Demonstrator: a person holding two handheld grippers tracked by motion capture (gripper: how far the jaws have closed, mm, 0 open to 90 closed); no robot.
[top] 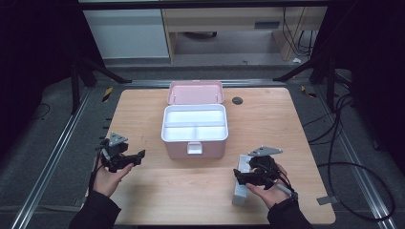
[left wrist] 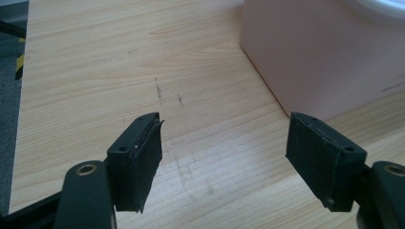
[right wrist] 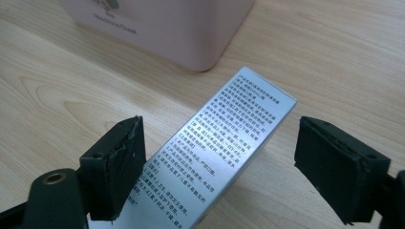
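Cardboard, light and stiff yet crushable: the silver carton (right wrist: 224,152) lies flat on the surface near-right of the pink case (top: 195,143), between the spread right gripper (right wrist: 219,176); pinch its long sides gently. Left gripper (left wrist: 224,162) spread, empty.

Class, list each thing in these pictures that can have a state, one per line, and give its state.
Pink box: open, lid tipped back, white tray inside looks empty.
Silver carton: closed, lying flat on the table, between the right gripper's fingers, not gripped.
Left gripper: open, holding nothing.
Right gripper: open, either side of the carton.
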